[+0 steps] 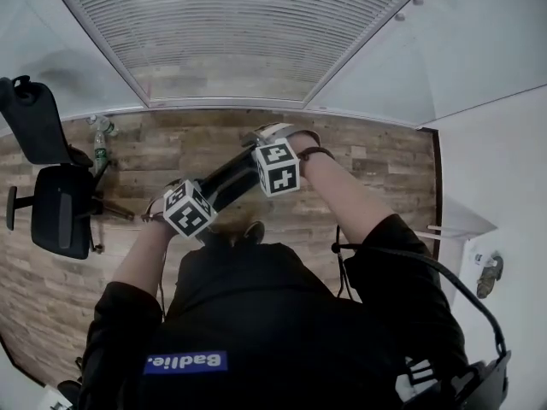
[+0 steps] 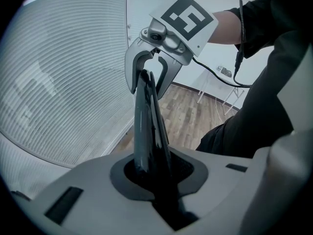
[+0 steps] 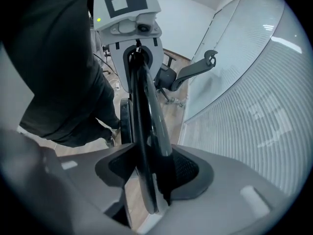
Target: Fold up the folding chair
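We are holding the chair point(image 1: 224, 184), folded flat and upright over the floor point(image 1: 385, 165) in front of us, with the left gripper point(image 3: 139, 65) and right gripper point(image 2: 149, 80) each clamping partly closed jaws on its top edge, one toward each end, steadying it against tipping.

Bare wood-plank floor point(image 1: 376, 156) lies open at centre right and lower left of the head view, hemmed by a black wheeled office chair point(image 1: 60, 207) and green bottle point(image 1: 100, 146) at left, a slatted glass wall point(image 1: 231, 32) along the top, a white wall point(image 1: 504, 186) at right, and the flat black folding chair point(image 1: 224, 182) slanting across centre.
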### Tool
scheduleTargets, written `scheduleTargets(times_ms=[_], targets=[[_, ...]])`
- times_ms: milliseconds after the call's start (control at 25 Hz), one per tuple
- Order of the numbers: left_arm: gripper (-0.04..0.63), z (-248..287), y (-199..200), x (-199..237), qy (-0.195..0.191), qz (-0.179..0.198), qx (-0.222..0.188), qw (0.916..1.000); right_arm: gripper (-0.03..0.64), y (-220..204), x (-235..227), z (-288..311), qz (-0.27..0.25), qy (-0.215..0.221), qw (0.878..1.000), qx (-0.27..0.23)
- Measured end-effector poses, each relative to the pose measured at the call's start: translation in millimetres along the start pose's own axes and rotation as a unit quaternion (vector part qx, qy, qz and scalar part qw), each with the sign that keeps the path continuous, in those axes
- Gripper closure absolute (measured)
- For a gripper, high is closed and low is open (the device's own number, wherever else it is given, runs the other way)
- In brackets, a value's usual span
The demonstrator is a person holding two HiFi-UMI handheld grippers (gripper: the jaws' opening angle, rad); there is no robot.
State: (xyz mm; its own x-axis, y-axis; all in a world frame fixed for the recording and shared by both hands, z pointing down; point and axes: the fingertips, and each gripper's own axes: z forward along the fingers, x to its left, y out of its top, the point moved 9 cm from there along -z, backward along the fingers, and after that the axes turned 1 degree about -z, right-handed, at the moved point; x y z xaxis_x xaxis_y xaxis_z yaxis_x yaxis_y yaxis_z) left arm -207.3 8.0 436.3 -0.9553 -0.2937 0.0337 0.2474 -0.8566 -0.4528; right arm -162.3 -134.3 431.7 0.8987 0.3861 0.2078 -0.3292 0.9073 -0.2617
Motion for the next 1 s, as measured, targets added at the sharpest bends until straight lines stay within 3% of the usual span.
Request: scheduleTargets(times_ms=[200, 360, 680, 880, 1000], targets=[[0.534, -4.4, -3.7, 17.2, -0.020, 0.014, 0.010, 0.9997, 0.477, 17.3, -20.0, 11.1, -0.033, 0.079, 0.995, 0.055], [0.532, -8.0, -1.9, 30.8, -0.033, 0.021, 0.011, 0.9992, 0.492, 21.1, -33.8, 14.2, -0.028, 0.104, 0.992, 0.060], [0.549, -3.0, 11.1, 76.3, -0.056, 0.032, 0.033, 0.9973, 0.521, 6.9, -55.2, 13.6, 0.014, 0.118, 0.992, 0.033], [0.549, 1.0, 62.4, 102.2, -0.073, 0.075, 0.060, 0.9928, 0.528, -32.9, -71.8, -6.3, 0.061, 0.102, 0.993, 0.004], [0.549, 8.9, 92.3, 125.5, -0.062, 0.105, 0.067, 0.9903, 0.528, -58.0, -93.4, -22.6, 0.073, 0.088, 0.993, -0.008]])
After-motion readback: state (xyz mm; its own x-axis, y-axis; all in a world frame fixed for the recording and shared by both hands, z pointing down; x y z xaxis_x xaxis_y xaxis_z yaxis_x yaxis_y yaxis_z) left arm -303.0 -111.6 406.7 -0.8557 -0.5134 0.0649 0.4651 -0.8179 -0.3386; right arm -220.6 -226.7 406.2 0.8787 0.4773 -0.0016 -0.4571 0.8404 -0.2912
